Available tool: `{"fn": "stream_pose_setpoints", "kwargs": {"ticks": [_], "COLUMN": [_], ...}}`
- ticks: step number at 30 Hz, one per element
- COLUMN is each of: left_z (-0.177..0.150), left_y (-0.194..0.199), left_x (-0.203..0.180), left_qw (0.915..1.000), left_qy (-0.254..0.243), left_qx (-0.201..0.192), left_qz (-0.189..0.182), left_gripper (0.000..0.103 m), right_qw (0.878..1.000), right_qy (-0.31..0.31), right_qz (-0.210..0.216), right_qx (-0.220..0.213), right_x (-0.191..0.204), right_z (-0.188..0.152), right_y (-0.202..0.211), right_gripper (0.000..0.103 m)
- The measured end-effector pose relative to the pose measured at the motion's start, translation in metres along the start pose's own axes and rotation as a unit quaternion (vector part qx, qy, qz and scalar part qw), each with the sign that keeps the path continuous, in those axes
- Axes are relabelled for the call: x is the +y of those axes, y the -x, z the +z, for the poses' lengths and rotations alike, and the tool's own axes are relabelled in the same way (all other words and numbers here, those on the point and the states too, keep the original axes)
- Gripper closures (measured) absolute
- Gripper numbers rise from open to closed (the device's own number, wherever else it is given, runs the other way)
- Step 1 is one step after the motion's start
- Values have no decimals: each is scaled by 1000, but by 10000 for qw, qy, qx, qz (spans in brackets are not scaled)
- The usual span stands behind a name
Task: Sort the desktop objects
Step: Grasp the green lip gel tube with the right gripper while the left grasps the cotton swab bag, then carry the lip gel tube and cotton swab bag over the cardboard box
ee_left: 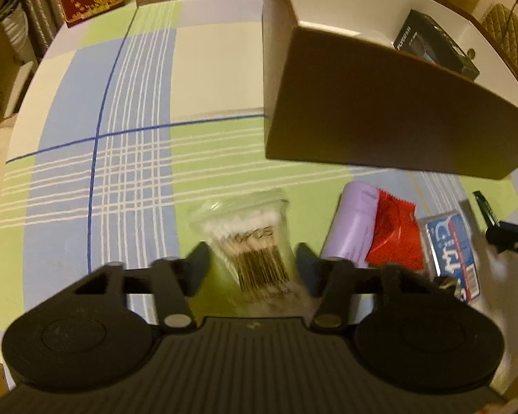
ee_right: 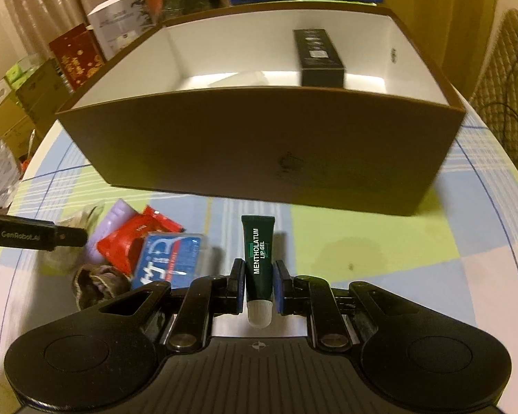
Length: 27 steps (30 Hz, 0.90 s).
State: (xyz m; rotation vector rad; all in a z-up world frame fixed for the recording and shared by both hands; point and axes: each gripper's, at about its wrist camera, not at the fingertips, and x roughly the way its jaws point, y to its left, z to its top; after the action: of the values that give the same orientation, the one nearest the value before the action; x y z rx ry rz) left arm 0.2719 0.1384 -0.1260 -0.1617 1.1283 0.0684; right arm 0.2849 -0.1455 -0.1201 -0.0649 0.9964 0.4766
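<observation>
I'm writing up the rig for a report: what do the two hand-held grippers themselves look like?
Both match. The left hand-held gripper and right hand-held gripper have a matte black ribbed body, two round black discs at the sides, black linkage arms with silvery pivot pins, and dark fingers with blue pads. The right wrist view shows white "GenRobot.ai" lettering on the left unit's side. No cables or sleeves show.

Warm, dim yellowish light; both views bend hard at the edges, motion blur smears the lower right, corners go black.
</observation>
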Motion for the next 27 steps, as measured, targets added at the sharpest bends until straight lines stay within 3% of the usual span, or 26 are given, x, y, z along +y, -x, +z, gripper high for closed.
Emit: {"fn": "stream_pose_setpoints", "kwargs": {"ticks": [1, 8, 16, 20, 27], "left_z": [-2, -9, -1, 1, -3], "left_y": [1, 8, 0, -1, 11], "left_x": [4, 27, 18, 11, 2], "left_qw": [10000, 9998, 9993, 9993, 9992], "left_qy": [-20, -92, -237, -329, -393], "left_qx": [-5, 21, 34, -16, -79], "left_qz": [-33, 149, 275, 200, 43], "left_gripper": [66, 65, 57, 73, 81], "right_qw": [10000, 9993, 9988, 9987, 9987], "right_qy": [-29, -271, -368, -387, -454], "right_qz": [-27, -215, -292, -284, -204], "right_qx": [7, 133, 152, 148, 130], "right_x": [-3, -24, -35, -39, -44], "right_z": [-1, -11, -16, -19, -21], "right_y": [0, 2, 6, 9, 18], "right_gripper": [90, 90, 90, 90, 90]}}
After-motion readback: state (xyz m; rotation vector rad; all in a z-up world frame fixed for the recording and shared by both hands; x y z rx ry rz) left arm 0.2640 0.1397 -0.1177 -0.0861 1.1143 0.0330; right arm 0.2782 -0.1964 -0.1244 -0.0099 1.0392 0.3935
